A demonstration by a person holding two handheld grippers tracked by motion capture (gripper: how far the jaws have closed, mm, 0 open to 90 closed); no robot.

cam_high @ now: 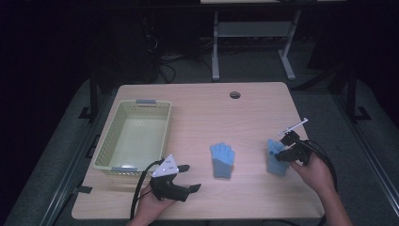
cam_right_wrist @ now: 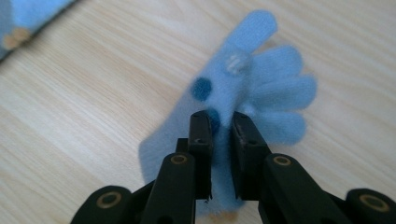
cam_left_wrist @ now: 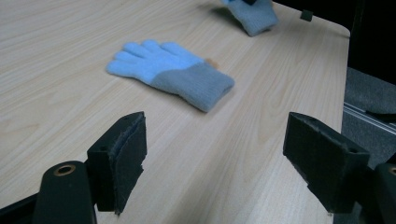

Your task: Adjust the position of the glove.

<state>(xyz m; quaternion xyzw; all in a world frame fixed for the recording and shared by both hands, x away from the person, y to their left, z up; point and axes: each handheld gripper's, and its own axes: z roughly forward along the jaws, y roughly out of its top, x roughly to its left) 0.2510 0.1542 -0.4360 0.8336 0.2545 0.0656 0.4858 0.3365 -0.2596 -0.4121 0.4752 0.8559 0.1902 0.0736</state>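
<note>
Two light blue knit gloves with grey-blue cuffs are on the wooden table [cam_high: 202,117]. One glove [cam_high: 222,160] [cam_left_wrist: 170,72] lies flat at the table's middle, fingers pointing away from me. My right gripper [cam_high: 283,153] [cam_right_wrist: 222,126] is shut on the other glove [cam_high: 275,162] [cam_right_wrist: 261,88], pinching a fold of its palm, which has dark blue dots. That glove [cam_left_wrist: 254,14] also appears far off in the left gripper view. My left gripper [cam_high: 190,177] [cam_left_wrist: 219,158] stands open near the front edge, short of the middle glove, with nothing between its jaws.
A pale yellow-green plastic basket [cam_high: 106,146] stands at the table's left, just behind my left gripper. A round cable hole [cam_high: 235,94] is at the back of the tabletop. The table's right edge [cam_left_wrist: 343,51] is close to the held glove.
</note>
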